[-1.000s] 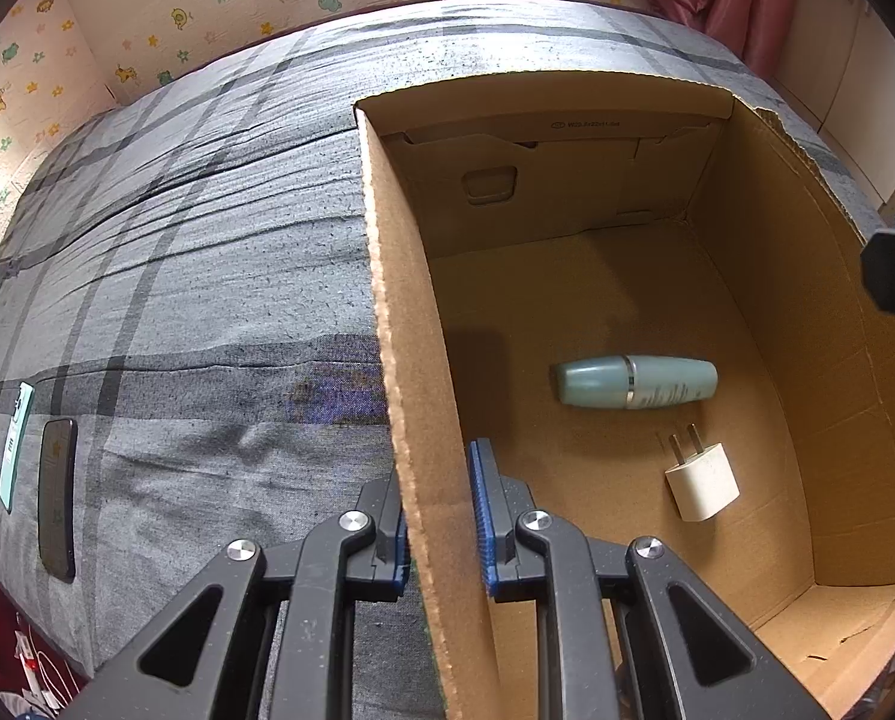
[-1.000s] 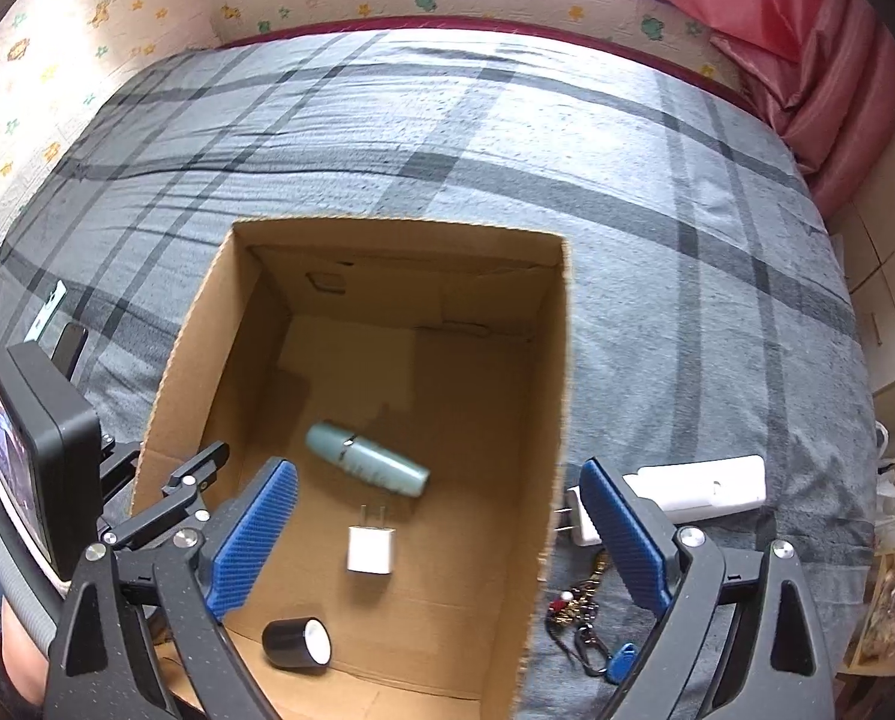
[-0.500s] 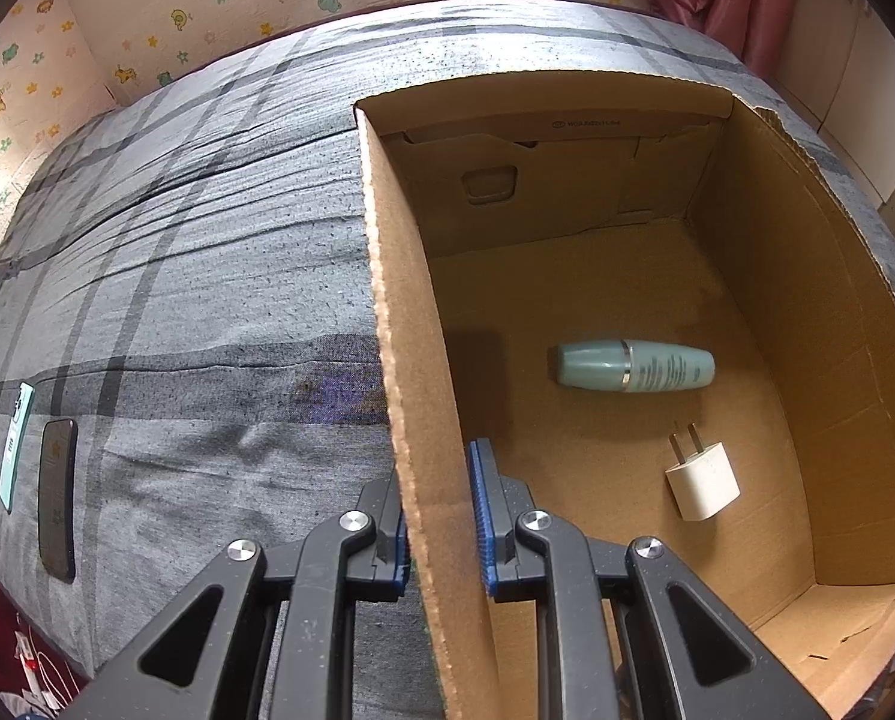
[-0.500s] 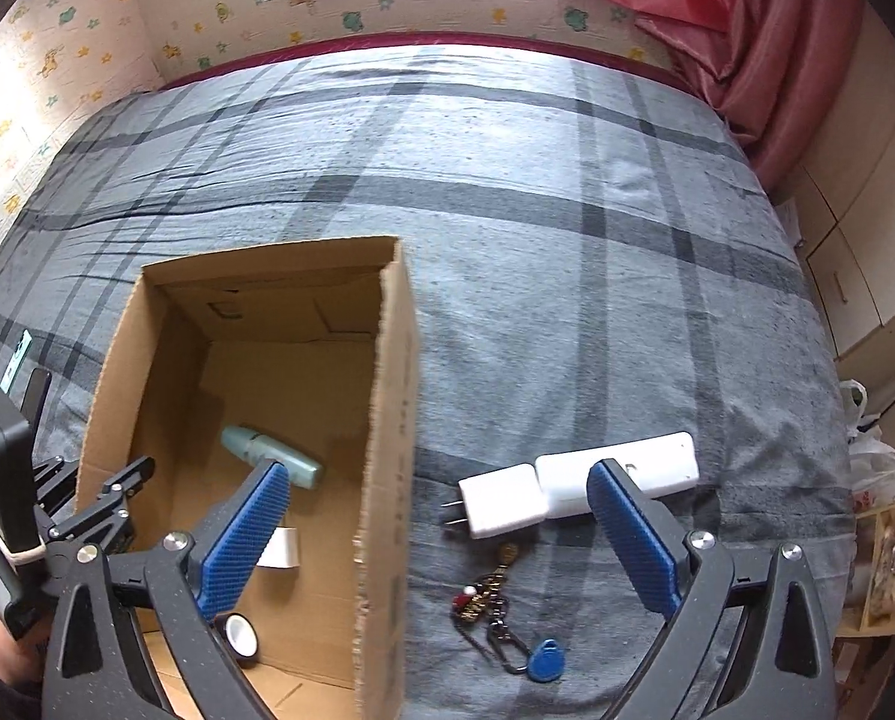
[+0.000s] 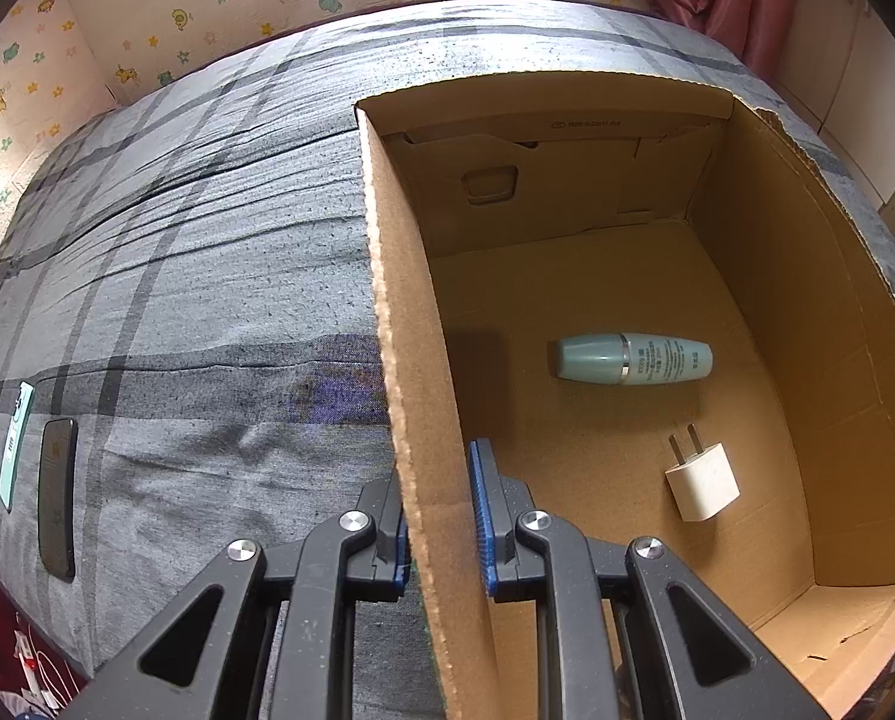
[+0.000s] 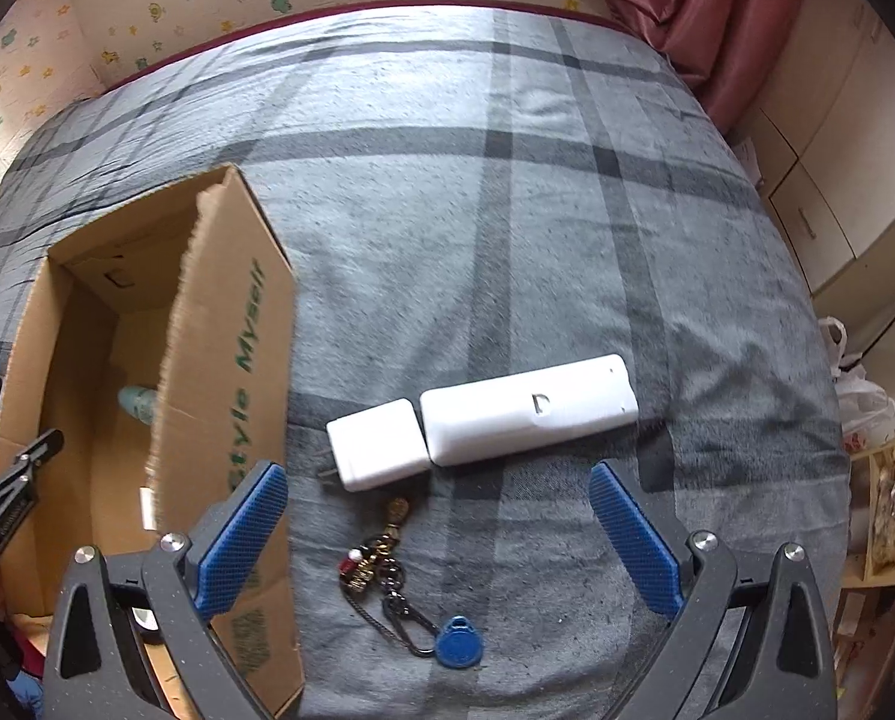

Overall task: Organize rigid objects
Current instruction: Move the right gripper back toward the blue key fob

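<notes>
An open cardboard box [image 5: 411,360] stands on the grey plaid bed. My left gripper [image 5: 441,516] is shut on the box's left wall. Inside lie a teal bottle [image 5: 633,359] and a small white plug charger [image 5: 702,480]. In the right wrist view my right gripper [image 6: 441,528] is open and empty, above the bed right of the box [image 6: 225,372]. Ahead of it lie a white power adapter [image 6: 378,444], a long white block [image 6: 528,411] touching it, and a keychain with a blue tag [image 6: 408,600].
A black phone [image 5: 57,498] and a teal card [image 5: 15,444] lie on the bed left of the box. A pink curtain [image 6: 717,18] and white cabinets [image 6: 837,180] stand at the right. The bed edge is near on the right.
My right gripper has moved right, from over the box to over the adapter, white block and keychain. The left gripper and box have not moved.
</notes>
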`<state>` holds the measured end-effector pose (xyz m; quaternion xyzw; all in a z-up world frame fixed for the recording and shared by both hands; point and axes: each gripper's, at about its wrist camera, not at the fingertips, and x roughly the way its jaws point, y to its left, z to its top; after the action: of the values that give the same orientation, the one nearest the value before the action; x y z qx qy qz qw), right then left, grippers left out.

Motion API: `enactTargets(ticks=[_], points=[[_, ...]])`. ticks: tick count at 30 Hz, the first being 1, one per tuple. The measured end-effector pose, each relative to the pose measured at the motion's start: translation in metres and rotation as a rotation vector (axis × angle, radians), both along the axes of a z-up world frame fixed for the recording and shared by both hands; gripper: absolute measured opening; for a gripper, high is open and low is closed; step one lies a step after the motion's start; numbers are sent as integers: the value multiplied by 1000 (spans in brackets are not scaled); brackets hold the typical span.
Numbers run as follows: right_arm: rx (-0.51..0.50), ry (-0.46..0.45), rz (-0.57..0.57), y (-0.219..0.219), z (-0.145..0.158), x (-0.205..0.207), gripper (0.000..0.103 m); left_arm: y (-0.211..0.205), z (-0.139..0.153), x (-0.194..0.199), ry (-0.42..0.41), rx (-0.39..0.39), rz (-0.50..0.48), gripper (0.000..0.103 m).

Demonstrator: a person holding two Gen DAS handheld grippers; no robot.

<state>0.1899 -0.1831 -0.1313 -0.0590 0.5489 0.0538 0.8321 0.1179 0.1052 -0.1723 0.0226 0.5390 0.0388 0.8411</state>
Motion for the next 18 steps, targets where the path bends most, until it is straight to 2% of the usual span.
enactTargets(ticks=[10,18], points=[[-9,34,-39,-22,-37,-16,103,0,1,-2,-4,-1,0,18],[-9,63,-35,-24,-43,-26,103,-3,0,-1,-5,10,1,18]])
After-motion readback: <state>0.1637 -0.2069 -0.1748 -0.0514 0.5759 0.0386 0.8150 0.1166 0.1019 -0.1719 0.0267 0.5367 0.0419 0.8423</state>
